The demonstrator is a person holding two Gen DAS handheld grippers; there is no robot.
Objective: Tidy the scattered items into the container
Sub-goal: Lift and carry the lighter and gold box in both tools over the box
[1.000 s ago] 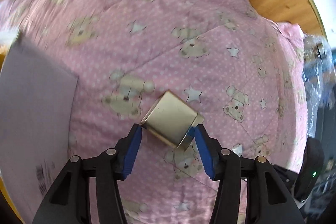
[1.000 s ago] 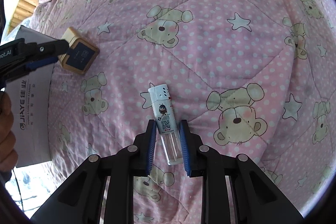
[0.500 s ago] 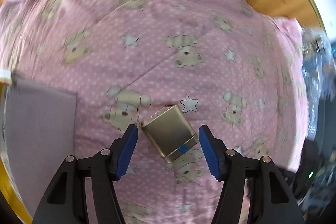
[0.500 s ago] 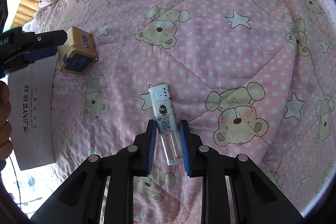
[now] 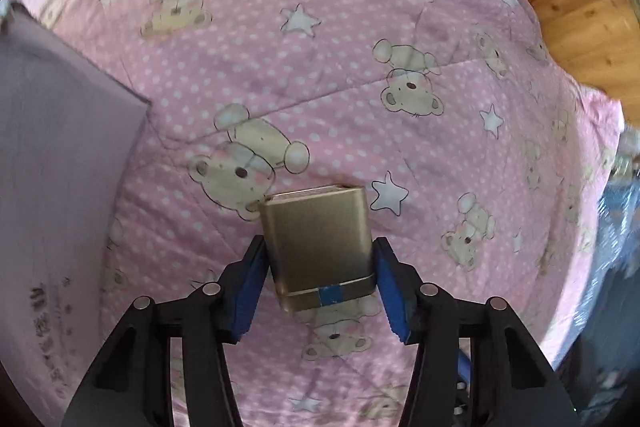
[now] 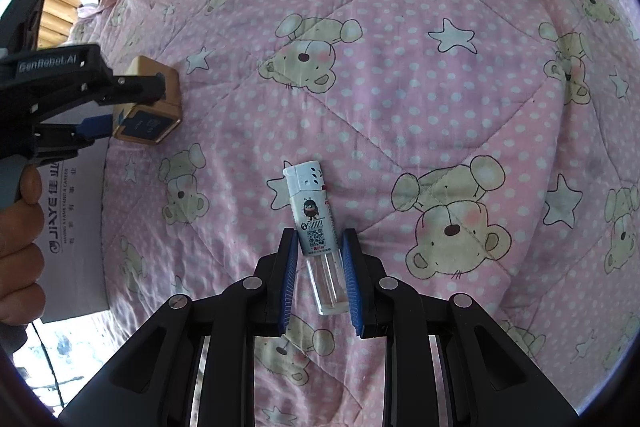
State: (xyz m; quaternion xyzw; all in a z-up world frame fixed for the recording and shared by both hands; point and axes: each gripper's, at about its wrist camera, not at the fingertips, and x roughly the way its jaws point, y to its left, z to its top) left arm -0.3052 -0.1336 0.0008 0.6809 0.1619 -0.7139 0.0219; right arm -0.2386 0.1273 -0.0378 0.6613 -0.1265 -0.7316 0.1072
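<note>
1. Now the left gripper [image 5: 320,283] straddles the gold box [image 5: 320,247] on the pink bear quilt [image 5: 360,67]; its blue pads [image 5: 390,287] sit at the box's sides, but whether they clamp it I cannot tell.
2. Right gripper [image 6: 320,267] is clenched on the clear lighter [image 6: 316,227], which lies flat on the quilt.
3. White cardboard box [image 6: 74,227], the container, sits beside the gold box, at the quilt's edge.
4. A hand [image 6: 20,239] holds the left gripper's handle.

Small gold box [image 5: 320,243] with blue label lying on pink bear quilt [image 5: 360,67], white lighter [image 6: 316,227] with clear base flat nearby, white cardboard box [image 6: 74,235] at the quilt's edge
</note>
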